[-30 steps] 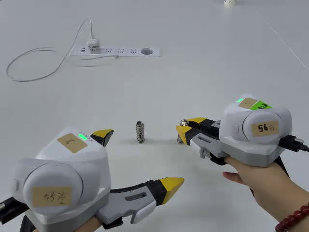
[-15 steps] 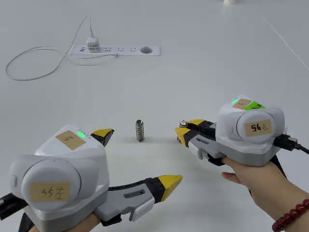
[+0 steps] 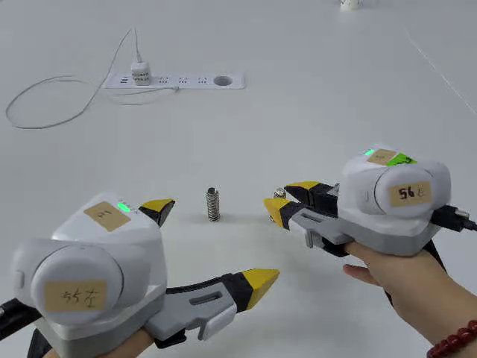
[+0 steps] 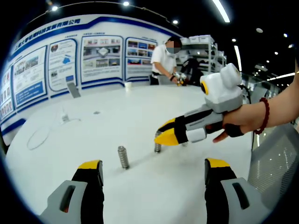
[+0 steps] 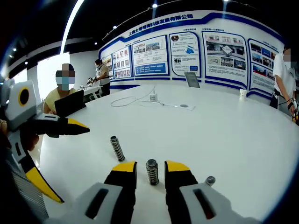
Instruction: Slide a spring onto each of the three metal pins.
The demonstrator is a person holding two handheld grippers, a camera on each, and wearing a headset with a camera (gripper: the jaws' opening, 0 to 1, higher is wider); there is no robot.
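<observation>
Since the white right gripper with black, yellow-tipped jaws [image 5: 150, 166] is parked low in the middle of the right gripper view with a small upright coil spring of grey metal [image 5: 152, 173] between its jaws, that's where the action is. The jaws are only narrowly apart, and a sliver of table can be seen on each side of the coil, so nothing looks pinched yet. The matching white left gripper [image 3: 220, 240] is held wide apart and empty at the lower left of the head view.

A second coil spring [image 3: 213, 204] is stood on its own mid-frame, between the two grippers and apart from both. A small silver round-headed pin [image 5: 210, 179] is sat just beside the right jaw, bare as far as can be told. Further out, a white power strip [image 3: 179, 80] and its looping cable [image 3: 45, 97] are laid on the white tabletop [image 3: 320, 97] at the upper left.

Best guess: the spring in the jaws is being settled on the second pin. It should be gripped lightly and squarely and kept in line with the pin. A sideways shove could tip it or knock the bare pin alongside.

Compared with a second ago, the right gripper's tips have been eased a touch leftward in the head view, and the bit of coil once seen under the lower tip is now covered. Everything else looks unchanged.
</observation>
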